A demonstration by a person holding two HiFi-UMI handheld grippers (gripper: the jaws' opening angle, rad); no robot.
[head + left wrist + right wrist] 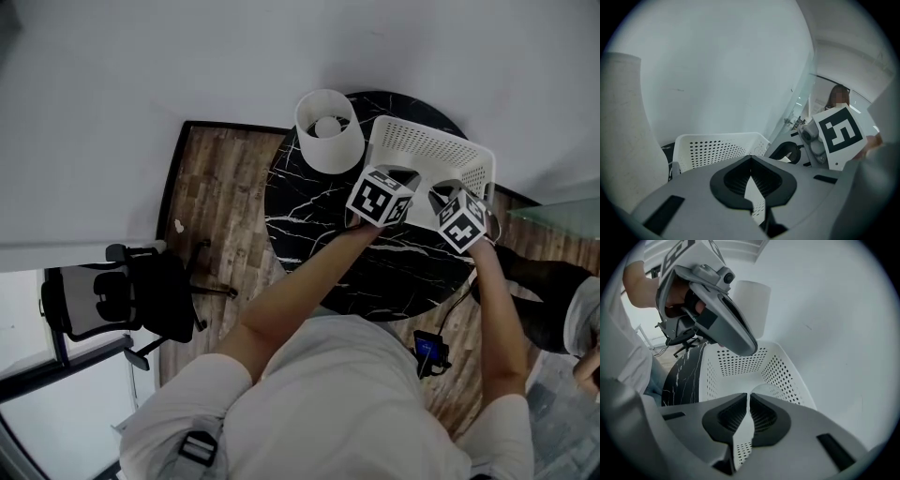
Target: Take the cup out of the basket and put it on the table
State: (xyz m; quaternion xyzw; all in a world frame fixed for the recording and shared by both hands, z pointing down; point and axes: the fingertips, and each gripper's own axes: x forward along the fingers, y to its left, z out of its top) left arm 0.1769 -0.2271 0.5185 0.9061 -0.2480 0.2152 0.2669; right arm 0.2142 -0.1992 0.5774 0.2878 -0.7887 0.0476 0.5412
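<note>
Basket point(431, 145), white, perforated, on marble table point(309, 225), lampshade point(330, 141) just beside basket; left gripper point(750, 161), jaws together, empty, facing basket wall; right gripper point(748, 397), jaws closed to a slit, empty, aimed at pale cup point(764, 389) inside basket, seemingly lining up a grasp.

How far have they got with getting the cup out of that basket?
Nothing looks done yet. The left gripper and right gripper hover at the near edge of the white basket, jaws holding nothing. What looks like the cup sits inside the basket. Left to do: grasp it, lift it out, set it on the table.
</note>
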